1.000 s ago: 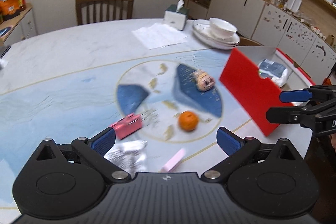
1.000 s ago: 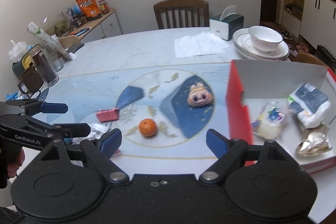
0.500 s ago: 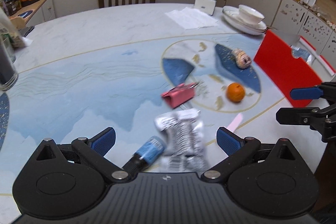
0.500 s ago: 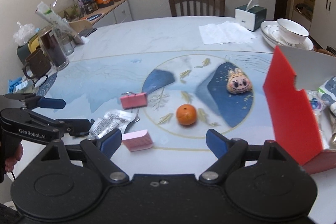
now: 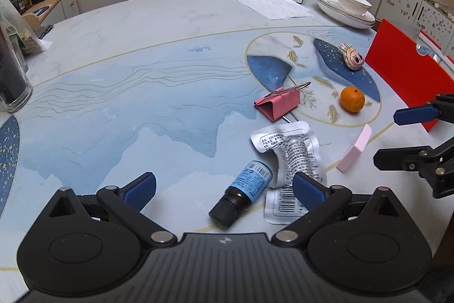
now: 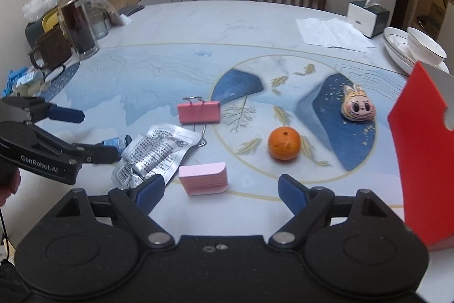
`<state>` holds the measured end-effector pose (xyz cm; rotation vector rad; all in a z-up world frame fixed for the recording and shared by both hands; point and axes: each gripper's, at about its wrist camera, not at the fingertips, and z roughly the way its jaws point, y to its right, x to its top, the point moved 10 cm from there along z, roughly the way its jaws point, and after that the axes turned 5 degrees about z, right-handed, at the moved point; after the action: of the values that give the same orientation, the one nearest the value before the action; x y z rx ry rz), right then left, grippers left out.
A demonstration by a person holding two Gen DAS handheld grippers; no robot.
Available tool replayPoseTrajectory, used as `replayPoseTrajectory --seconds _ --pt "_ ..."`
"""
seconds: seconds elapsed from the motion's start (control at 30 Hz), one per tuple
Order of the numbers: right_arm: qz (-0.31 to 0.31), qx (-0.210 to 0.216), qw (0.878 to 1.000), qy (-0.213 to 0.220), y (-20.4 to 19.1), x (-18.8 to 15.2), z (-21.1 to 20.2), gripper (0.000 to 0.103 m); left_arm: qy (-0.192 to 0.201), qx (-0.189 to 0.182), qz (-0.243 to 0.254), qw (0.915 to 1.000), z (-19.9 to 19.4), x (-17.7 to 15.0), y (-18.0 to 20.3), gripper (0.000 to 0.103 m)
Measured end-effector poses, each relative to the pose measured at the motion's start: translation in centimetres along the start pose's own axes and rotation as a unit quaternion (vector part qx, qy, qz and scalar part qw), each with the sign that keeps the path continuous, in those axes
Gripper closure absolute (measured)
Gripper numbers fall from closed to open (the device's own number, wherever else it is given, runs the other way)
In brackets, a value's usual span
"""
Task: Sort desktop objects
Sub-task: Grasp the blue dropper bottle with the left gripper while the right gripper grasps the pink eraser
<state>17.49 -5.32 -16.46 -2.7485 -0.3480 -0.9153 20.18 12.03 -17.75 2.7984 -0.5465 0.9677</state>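
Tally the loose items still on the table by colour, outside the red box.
Pink: 2, binder clip and sticky-note pad
Orange: 1, mandarin
Silver: 1, foil packet
Blue-labelled: 1, dropper bottle
Tan: 1, plush face toy
Total: 6

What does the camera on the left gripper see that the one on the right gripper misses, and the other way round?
Only the left wrist view shows the small dark bottle whole, lying between the open left gripper fingers; from the right wrist view it is mostly hidden.

Only the right wrist view shows the brown mug and the pink sticky-note pad face on, between the open right gripper fingers.

Both show the orange, the pink binder clip, the silver packet, the plush face, the red box and the table.
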Motion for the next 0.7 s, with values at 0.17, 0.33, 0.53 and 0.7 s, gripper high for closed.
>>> replayPoseTrajectory --seconds 0.17,0.33,0.53,0.7 --pt "-0.019 -0.004 1.0 -0.006 -0.4 0.0 1.2 0.018 -0.006 -0.009 0.005 0.9999 0.4 -0.4 -0.3 0.001" --pt "-0.028 0.0 1.0 -0.014 -0.9 -0.1 2.2 0.018 -0.009 -0.017 0.015 0.9997 0.7 -0.6 -0.3 0.005" --pt "-0.033 0.005 0.999 -0.019 -1.4 0.2 3.0 0.023 -0.016 -0.028 0.024 0.9992 1.1 -0.8 0.0 0.022" --pt "-0.032 0.01 0.999 -0.033 -1.5 0.1 3.8 0.043 -0.018 -0.038 0.025 0.9988 1.3 -0.9 0.1 0.031"
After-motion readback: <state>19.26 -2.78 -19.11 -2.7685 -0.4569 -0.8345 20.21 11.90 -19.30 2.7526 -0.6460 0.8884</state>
